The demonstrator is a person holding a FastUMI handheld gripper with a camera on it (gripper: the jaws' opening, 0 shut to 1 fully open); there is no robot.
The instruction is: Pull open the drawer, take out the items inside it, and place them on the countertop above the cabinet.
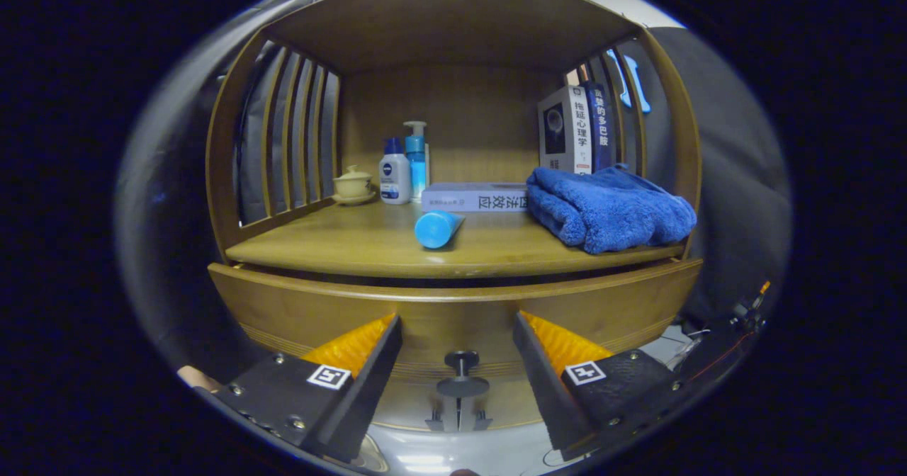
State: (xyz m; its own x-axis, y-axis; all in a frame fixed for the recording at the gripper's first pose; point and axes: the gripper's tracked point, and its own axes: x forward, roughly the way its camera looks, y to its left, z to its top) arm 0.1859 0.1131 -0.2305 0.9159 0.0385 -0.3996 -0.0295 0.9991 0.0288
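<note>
The gripper [457, 334] stands wide open with nothing between its fingers, which sit to either side of the drawer's small dark knob [462, 375] without touching it. The knob juts from the middle of the drawer [453, 313] front, a curved wooden panel that appears closed or nearly so, with a thin dark gap along its top edge; what lies inside cannot be seen.

Above the drawer is the countertop [368, 246] of the wooden cabinet, roofed over and with slatted sides. Near its front edge, about mid-width, a blue tube [437, 228] lies on its side, round end toward the fingers. Just behind it a pale book [473, 197] lies flat. A folded blue towel [608, 208] fills the right end of the countertop, reaching its front edge, one end just beside the flat book. Behind the towel, two books [575, 130] stand upright against the right slats. Toward the back left corner are a small lidded cup on a saucer [353, 185], a white bottle with a blue cap [394, 172] and, beside it, a blue pump bottle [416, 157]
</note>
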